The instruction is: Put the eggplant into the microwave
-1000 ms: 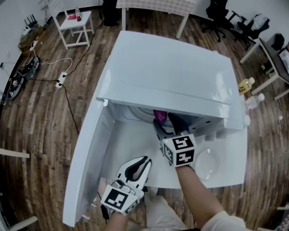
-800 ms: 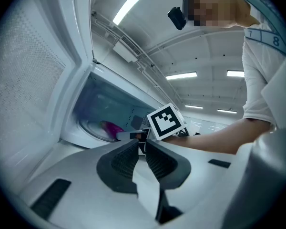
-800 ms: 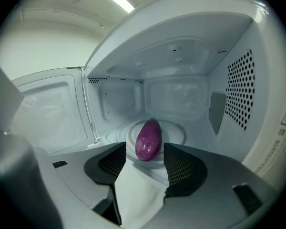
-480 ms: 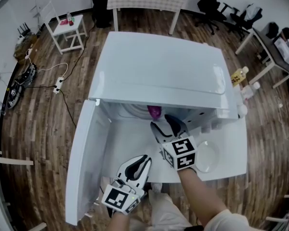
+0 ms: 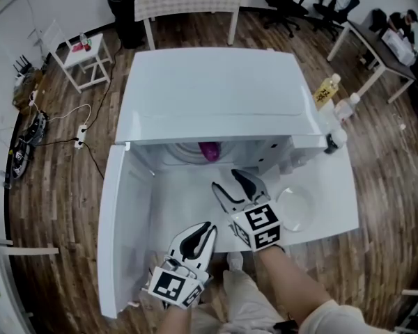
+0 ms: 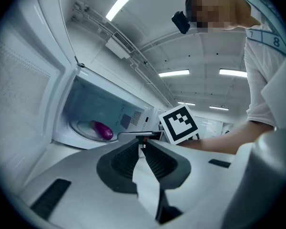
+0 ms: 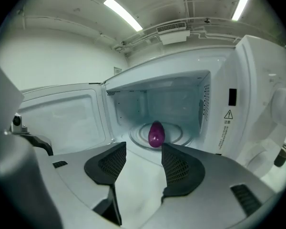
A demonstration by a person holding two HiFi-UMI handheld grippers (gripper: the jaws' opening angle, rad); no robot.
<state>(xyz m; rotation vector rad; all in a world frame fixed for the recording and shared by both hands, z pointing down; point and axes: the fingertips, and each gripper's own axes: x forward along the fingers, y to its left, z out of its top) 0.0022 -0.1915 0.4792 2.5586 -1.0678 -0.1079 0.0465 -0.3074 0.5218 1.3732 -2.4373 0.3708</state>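
So, 1 microwave (image 5: 216,96), door (image 5: 122,235) swung wide open on the left. The left gripper (image 5: 207,228) sits low near the door's inner face, jaws pressed together with nothing in them. The 1 eggplant (image 5: 210,150) lies on the glass turntable (image 7: 176,133) inside the cavity, not touching either of the 2 grippers. The right gripper (image 5: 226,181) hangs just outside the opening, jaws spread and empty, and the eggplant shows straight ahead past them. 1 white plate (image 5: 296,209) is off to the right.
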